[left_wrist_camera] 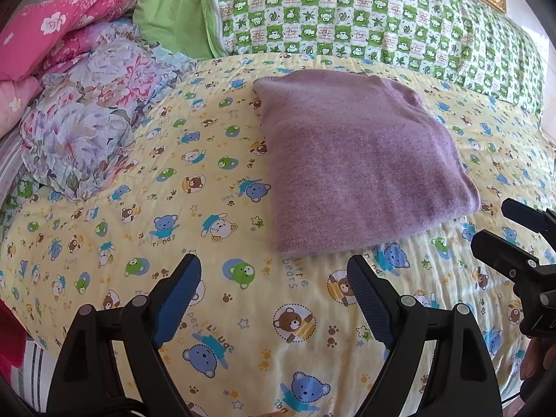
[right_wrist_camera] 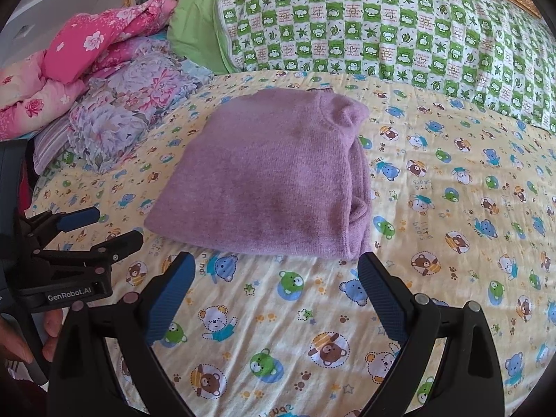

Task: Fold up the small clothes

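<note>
Bear-print sheet (left_wrist_camera: 243, 312) w/ purple knit sweater (left_wrist_camera: 358, 170) folded flat, square.

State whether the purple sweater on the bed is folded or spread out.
Folded. The purple sweater lies as a compact rectangle on the bear-print sheet, with stacked layers visible along its right edge and no sleeves sticking out.

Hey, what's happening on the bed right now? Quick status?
Left gripper and right gripper both open, empty, short of the garment. Purple sweater lies folded on the bear sheet. Nothing in the way.
</note>
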`<state>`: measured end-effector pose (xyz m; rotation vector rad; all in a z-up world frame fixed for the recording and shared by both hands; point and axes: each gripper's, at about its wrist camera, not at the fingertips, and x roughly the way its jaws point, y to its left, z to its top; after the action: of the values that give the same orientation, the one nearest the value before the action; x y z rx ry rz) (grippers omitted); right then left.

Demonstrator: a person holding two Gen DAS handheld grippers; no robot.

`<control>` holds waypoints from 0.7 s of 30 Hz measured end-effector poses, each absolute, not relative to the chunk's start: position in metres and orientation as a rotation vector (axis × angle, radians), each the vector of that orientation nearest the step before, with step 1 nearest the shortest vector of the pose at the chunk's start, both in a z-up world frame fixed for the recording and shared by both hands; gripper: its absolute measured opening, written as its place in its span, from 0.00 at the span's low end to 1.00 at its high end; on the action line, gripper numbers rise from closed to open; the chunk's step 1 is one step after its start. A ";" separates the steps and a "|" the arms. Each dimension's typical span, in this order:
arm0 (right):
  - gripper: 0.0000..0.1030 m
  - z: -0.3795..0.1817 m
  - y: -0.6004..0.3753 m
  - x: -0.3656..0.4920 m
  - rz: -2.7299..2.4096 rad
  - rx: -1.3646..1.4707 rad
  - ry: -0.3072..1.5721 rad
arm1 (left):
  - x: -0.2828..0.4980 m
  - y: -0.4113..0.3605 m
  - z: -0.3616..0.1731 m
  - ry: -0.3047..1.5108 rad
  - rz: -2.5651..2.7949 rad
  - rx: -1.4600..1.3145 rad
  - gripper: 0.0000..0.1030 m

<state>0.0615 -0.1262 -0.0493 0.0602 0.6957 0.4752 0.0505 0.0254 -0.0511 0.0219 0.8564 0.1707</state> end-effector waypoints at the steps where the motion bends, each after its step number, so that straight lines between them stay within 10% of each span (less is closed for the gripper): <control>1: 0.92 -0.049 -0.126 0.062 0.476 0.062 0.696 | 0.050 0.025 -0.051 0.855 0.173 0.022 0.84; 21: 0.92 -0.047 -0.127 0.064 0.466 0.084 0.697 | 0.049 0.021 -0.050 0.860 0.162 0.016 0.85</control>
<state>0.0635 -0.1273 -0.0472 0.0840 0.6965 0.4660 0.0487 0.0215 -0.0502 0.0160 0.8599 0.1615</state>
